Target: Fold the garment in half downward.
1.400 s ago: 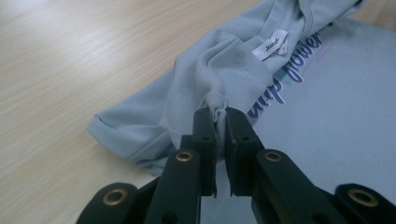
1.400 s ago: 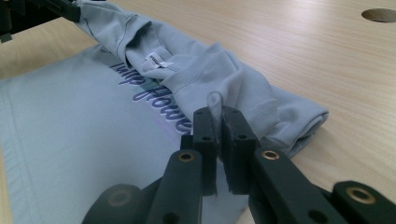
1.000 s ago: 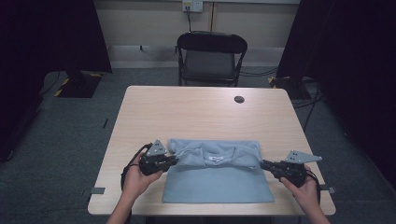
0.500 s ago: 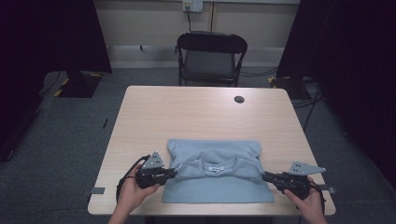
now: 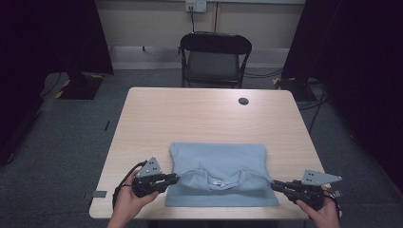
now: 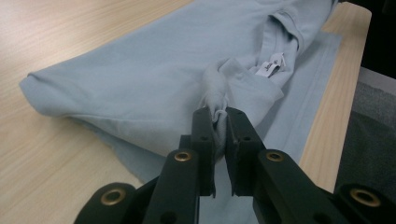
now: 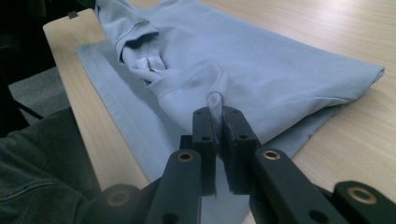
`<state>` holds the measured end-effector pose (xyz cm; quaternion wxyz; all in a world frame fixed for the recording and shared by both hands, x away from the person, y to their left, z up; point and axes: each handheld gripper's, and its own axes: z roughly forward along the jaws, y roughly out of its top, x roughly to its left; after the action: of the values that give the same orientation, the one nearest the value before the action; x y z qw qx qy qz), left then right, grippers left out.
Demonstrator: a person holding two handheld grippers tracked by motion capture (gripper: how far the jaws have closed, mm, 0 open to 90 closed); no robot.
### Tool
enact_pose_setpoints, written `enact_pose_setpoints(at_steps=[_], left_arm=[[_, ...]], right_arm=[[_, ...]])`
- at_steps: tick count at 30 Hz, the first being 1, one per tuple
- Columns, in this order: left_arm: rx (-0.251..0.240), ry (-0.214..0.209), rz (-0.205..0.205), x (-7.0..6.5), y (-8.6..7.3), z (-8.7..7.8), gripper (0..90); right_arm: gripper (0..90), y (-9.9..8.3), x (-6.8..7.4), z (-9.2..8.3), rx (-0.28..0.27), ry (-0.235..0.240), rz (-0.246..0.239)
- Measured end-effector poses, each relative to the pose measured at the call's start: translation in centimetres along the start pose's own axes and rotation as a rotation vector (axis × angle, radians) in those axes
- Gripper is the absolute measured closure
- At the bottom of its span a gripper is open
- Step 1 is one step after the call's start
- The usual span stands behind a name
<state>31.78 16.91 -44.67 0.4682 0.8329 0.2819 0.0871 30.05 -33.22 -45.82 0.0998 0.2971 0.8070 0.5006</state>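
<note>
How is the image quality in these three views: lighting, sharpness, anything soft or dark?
High view: evenly lit table, dark room edges, slightly soft; the light blue shirt reads clearly. Left gripper view: left gripper sharp at the pinched cloth, jaw bases nearest the lens blurred, mild sheen on the wood. Right gripper view: right gripper crisp, dark sleeve underexposed.

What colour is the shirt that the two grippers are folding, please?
The shirt is plain light blue, seen best in the left gripper view.
</note>
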Motion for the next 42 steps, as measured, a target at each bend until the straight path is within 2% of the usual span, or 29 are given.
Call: enact_pose_setpoints(at_steps=[6, 9, 10, 12, 13, 15, 16, 19, 22, 25, 28, 30, 36, 42], left_arm=[[0.025, -0.019, -0.014, -0.3, -1.0, 0.1, 81.9], [0.025, -0.023, -0.024, -0.5, -1.2, 0.1, 73.6], [0.009, -0.017, -0.012, -0.5, -1.2, 0.1, 66.7], [-0.017, 0.017, -0.015, -0.3, -1.0, 0.1, 50.4], [-0.018, 0.035, -0.013, -0.1, -0.8, 0.2, 42.7], [-0.018, 0.061, -0.009, 0.3, -0.4, 0.6, 34.3], [-0.014, 0.060, -0.002, 0.5, -0.1, 1.0, 31.6], [-0.003, 0.064, -0.004, 1.1, 0.3, 2.5, 27.6], [0.027, 0.054, -0.009, 1.7, 0.4, 4.2, 26.8], [0.082, 0.075, -0.015, 2.5, -0.1, 5.6, 26.7], [0.113, 0.079, -0.030, 2.9, -0.6, 6.4, 27.0], [0.125, 0.088, -0.016, 3.0, -0.7, 6.6, 27.9], [0.136, 0.113, 0.012, 3.7, -0.4, 7.2, 29.9], [0.130, 0.137, 0.014, 5.7, 0.4, 8.2, 30.7]], right_arm=[[83.6, -0.7, 0.2, -0.5, 0.017, 0.015, 0.013], [80.9, -1.2, 0.4, -0.5, 0.022, 0.021, 0.021], [76.0, -1.2, 0.4, -0.6, 0.015, 0.025, 0.024], [61.4, -1.1, 0.4, -0.7, -0.010, 0.020, 0.049], [59.9, -0.9, 0.3, -0.7, -0.017, 0.016, 0.053], [48.8, -0.5, 0.2, -0.5, -0.014, -0.006, 0.043], [42.7, -0.2, 0.1, -0.2, -0.001, -0.022, 0.042], [37.1, 0.4, -0.2, 1.2, 0.029, -0.025, 0.029], [33.8, 0.6, -0.7, 3.0, 0.073, -0.028, 0.018], [32.6, 0.7, -1.4, 4.7, 0.120, -0.032, 0.028], [31.1, 0.5, -2.0, 6.0, 0.156, -0.043, 0.038], [30.8, 0.4, -2.2, 6.7, 0.183, -0.055, 0.033], [31.9, 1.0, -2.6, 7.8, 0.207, -0.068, 0.015], [33.1, 1.7, -4.0, 9.3, 0.197, -0.077, 0.032]])
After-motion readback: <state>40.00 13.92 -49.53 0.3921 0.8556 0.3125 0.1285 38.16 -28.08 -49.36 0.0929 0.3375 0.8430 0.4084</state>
